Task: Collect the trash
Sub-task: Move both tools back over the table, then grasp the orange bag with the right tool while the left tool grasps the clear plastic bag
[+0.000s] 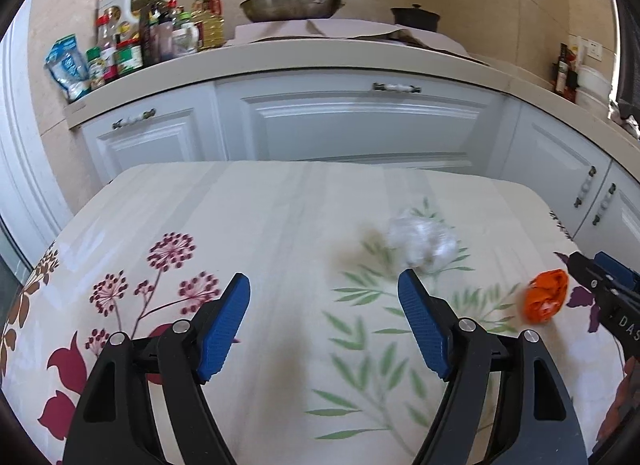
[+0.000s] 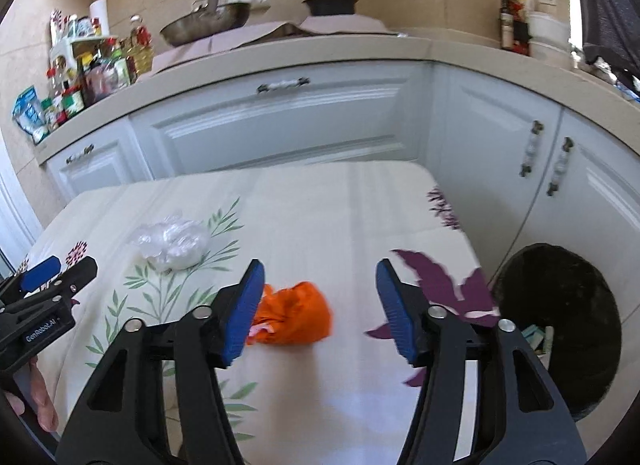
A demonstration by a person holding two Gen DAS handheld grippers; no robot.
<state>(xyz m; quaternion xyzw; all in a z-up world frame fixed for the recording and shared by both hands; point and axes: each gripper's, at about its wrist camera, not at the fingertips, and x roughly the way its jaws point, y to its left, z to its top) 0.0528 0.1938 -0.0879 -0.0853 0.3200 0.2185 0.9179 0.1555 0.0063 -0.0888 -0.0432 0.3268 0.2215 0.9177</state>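
A crumpled orange wrapper (image 2: 294, 319) lies on the floral tablecloth (image 2: 332, 217); it also shows at the right in the left wrist view (image 1: 545, 302). A crumpled clear plastic wad (image 1: 422, 239) lies further back; in the right wrist view it is at the left (image 2: 172, 243). My left gripper (image 1: 325, 289) is open and empty, the wad just beyond its right finger. My right gripper (image 2: 320, 275) is open and empty, above the orange wrapper, which lies near its left finger. A black bin (image 2: 560, 325) stands beside the table at the right.
White kitchen cabinets (image 1: 360, 121) run behind the table and along the right. The counter holds bottles and jars (image 1: 132, 37), a pan (image 1: 292, 5) and a dark pot (image 1: 414, 17). The bin holds some trash (image 2: 536, 339).
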